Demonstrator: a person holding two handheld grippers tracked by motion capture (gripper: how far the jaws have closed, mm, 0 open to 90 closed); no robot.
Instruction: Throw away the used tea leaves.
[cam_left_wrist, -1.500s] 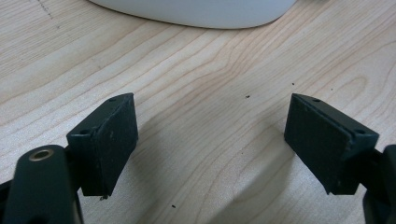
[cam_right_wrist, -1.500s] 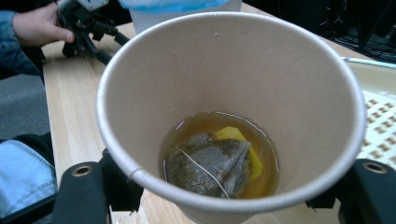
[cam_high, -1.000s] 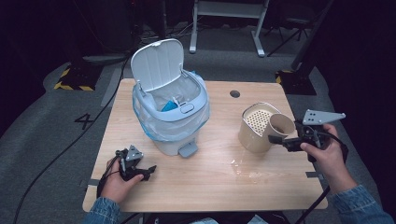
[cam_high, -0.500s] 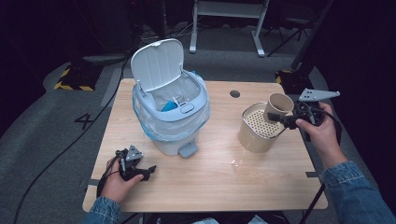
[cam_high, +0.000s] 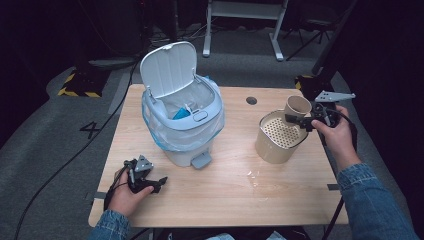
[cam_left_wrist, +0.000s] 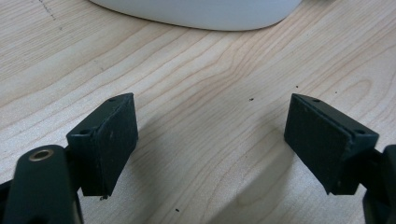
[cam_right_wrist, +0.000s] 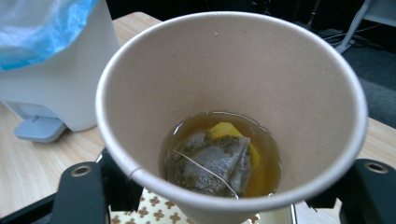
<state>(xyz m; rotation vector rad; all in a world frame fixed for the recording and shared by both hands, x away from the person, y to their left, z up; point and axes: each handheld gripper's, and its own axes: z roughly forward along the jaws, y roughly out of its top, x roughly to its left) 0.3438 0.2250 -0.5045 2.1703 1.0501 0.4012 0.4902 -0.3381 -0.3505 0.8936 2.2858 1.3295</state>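
Observation:
My right gripper is shut on a brown paper cup and holds it above the far rim of a beige strainer pot. In the right gripper view the paper cup holds a little brown tea, a tea bag and a yellow slice. The white pedal bin stands mid-table with its lid up and a blue liner. At the near left, my left gripper lies low on the table, open. Its pads stand wide apart over bare wood.
The wooden table has a small wet patch in front of the strainer pot. The bin's foot pedal sticks out toward the front. A cable hole sits near the far edge. Dark floor and a stand lie beyond.
My right gripper has lifted the paper cup from beside the strainer pot up and over its far rim. The left gripper has stayed put.

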